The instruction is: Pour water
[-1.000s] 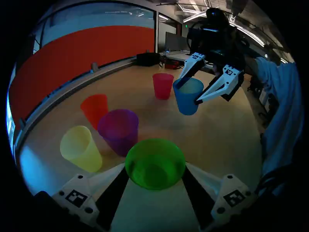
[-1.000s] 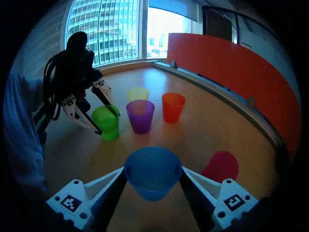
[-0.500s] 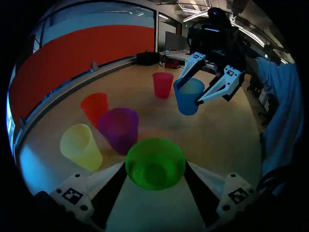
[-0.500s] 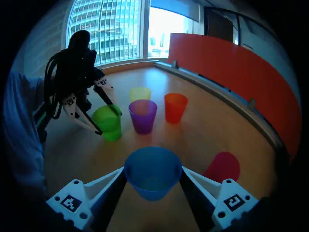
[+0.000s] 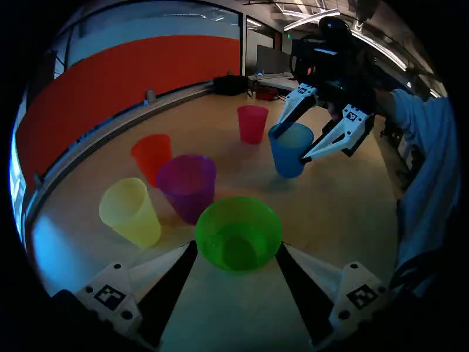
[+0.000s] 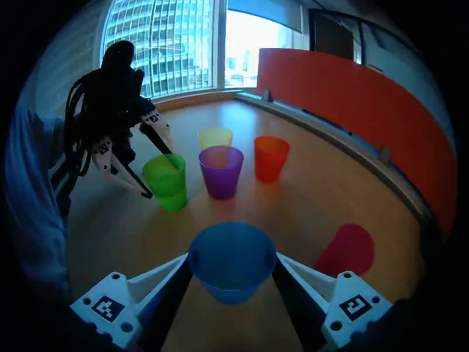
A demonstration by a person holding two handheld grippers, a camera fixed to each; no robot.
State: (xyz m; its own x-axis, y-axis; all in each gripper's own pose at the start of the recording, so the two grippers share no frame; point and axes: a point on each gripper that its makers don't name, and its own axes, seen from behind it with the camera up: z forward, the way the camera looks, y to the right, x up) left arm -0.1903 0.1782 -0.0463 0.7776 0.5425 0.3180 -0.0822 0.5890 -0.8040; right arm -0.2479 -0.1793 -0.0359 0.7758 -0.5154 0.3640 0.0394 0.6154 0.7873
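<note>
Above table (image 5: 340,199), left tool (image 5: 237,246) clamps green cup (image 5: 238,232), right tool (image 6: 232,258) — blue cup (image 6: 232,267), perhaps lower.

- Left gripper (image 5: 236,245): two white plastic fingers with black inner faces, each bearing a square black-and-white marker tag (image 5: 110,296) and small dark screws (image 5: 89,290).
- Right gripper (image 6: 232,257): the same white fingers, black linings, marker tags and screws.
- In the right gripper view, the left gripper's bulky black housing (image 6: 114,88) trails looped black cables (image 6: 75,117).
- Light blue long sleeve (image 5: 431,146).
</note>
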